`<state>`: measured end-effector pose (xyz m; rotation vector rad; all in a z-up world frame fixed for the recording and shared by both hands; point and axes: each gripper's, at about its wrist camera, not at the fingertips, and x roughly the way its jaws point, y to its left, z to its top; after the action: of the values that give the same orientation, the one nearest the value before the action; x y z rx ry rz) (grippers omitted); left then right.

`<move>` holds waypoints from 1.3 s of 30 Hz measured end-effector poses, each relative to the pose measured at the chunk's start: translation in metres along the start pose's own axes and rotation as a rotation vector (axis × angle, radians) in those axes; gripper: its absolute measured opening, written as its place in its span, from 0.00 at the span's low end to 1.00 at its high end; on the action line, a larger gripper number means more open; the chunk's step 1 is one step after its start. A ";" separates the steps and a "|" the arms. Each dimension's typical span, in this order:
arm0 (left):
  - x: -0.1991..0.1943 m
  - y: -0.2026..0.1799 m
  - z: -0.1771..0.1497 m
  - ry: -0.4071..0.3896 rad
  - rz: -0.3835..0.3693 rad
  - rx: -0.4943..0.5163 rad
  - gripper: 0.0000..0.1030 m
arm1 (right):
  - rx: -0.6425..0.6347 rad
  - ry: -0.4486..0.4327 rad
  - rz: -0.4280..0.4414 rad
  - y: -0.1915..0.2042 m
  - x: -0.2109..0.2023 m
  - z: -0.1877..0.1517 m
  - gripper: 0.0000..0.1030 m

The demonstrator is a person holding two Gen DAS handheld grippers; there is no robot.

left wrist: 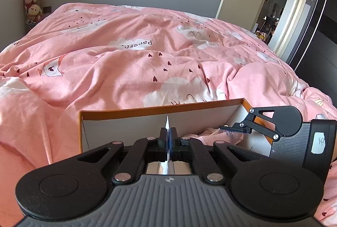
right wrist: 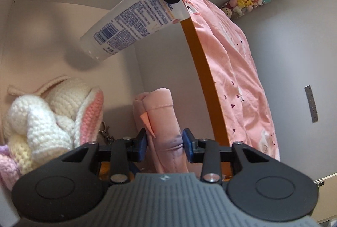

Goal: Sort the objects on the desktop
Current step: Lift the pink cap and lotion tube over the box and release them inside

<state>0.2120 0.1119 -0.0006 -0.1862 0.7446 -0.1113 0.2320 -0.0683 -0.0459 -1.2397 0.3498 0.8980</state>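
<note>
my left tool point(left wrist: 168, 138) pinches flat tube point(right wrist: 130, 22) end, hanging above orange-rimmed box point(right wrist: 202, 71) | my right tool point(right wrist: 164, 142) half open around soft pink roll point(right wrist: 162, 121), beside knitted toys point(right wrist: 48, 121)

Box point(left wrist: 160, 110) on bed point(left wrist: 126, 58); crochet toy point(right wrist: 50, 113) left of roll point(right wrist: 162, 121) inside

Black claw point(right wrist: 164, 146); blue pads point(right wrist: 188, 142)
</note>
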 end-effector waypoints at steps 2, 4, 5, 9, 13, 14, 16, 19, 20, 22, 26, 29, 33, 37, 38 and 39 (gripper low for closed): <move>0.001 -0.001 0.000 0.003 -0.006 0.002 0.01 | 0.031 0.015 0.044 -0.006 -0.004 0.001 0.44; 0.001 -0.002 0.000 0.003 -0.008 0.003 0.01 | 0.089 0.023 0.094 -0.015 -0.009 0.002 0.51; 0.001 -0.002 0.000 0.003 -0.009 0.003 0.01 | 0.122 0.022 0.123 -0.019 -0.012 0.002 0.54; 0.003 -0.002 0.001 0.009 -0.007 -0.002 0.01 | 0.297 0.010 0.242 -0.045 -0.021 0.001 0.62; 0.003 -0.003 0.002 0.010 -0.010 -0.005 0.01 | 0.443 0.029 0.315 -0.055 -0.017 -0.001 0.49; 0.003 -0.003 0.002 0.009 -0.012 -0.007 0.01 | 0.472 0.051 0.332 -0.056 -0.011 -0.001 0.44; 0.002 -0.004 0.002 0.007 -0.015 -0.008 0.01 | 0.510 0.083 0.346 -0.055 -0.004 -0.006 0.37; 0.002 -0.003 0.002 0.007 -0.013 -0.008 0.01 | 0.535 0.102 0.350 -0.055 0.004 -0.007 0.35; 0.002 -0.003 0.003 0.008 -0.012 -0.009 0.01 | 0.537 0.107 0.347 -0.055 0.006 -0.007 0.35; 0.003 -0.003 0.003 0.009 -0.011 -0.014 0.01 | 0.510 0.107 0.336 -0.053 0.012 -0.006 0.35; 0.004 -0.002 0.003 0.013 -0.018 -0.024 0.01 | 0.444 0.130 0.332 -0.044 0.023 -0.008 0.32; 0.005 -0.002 0.002 0.018 -0.022 -0.025 0.01 | 0.412 0.151 0.349 -0.033 0.029 -0.008 0.32; 0.005 -0.004 0.001 0.021 -0.025 -0.023 0.01 | 0.522 0.176 0.407 -0.043 0.033 -0.011 0.33; 0.005 -0.006 0.000 0.020 -0.053 -0.032 0.01 | 0.704 0.207 0.502 -0.064 0.035 -0.019 0.40; 0.004 -0.006 0.000 0.020 -0.062 -0.035 0.01 | 0.737 0.212 0.505 -0.068 0.034 -0.020 0.39; 0.004 -0.006 -0.001 0.019 -0.069 -0.036 0.01 | 0.765 0.209 0.502 -0.073 0.030 -0.021 0.39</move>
<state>0.2141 0.1049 -0.0027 -0.2456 0.7597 -0.1659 0.3100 -0.0792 -0.0246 -0.5293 1.0944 0.9219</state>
